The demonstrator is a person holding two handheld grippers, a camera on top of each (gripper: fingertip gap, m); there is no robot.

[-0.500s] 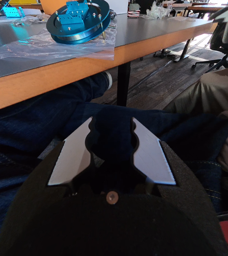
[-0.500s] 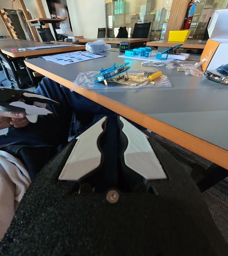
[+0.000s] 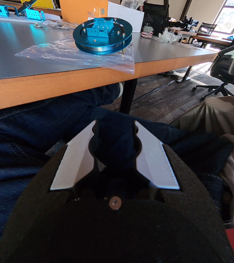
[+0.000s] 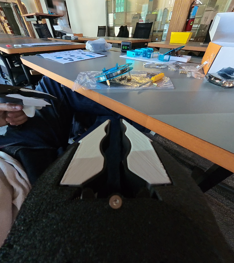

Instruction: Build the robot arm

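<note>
Here both tools sit low, below the edge of the bench [image 4: 163, 108], over the lap of a seated person in dark jeans [image 3: 28, 142]. The left gripper [image 3: 115, 123] has its fingers spread wide with only denim showing between them; it grasps nothing. The right gripper [image 4: 115, 121] has its fingers drawn closer, a narrow gap left between the tips, and nothing is caught there either. In the right wrist view a hand [image 4: 2, 113] holds the left tool level out to the side, apparently at rest and not reaching.

Up on the bench, near its front edge, a blue round metal assembly [image 3: 102, 37] rests on a clear plastic bag [image 3: 73, 55], likely there to keep small parts from scattering. It stands on thin brass posts, tilted in the right wrist view. Just beside it on the same bag lies a yellow-handled screwdriver [image 4: 152, 80] with a few loose screws. Farther back are blue brackets [image 4: 146, 53] on a white tray, an orange-and-white box [image 4: 227, 56], and a printed sheet [image 4: 72, 56].
</note>
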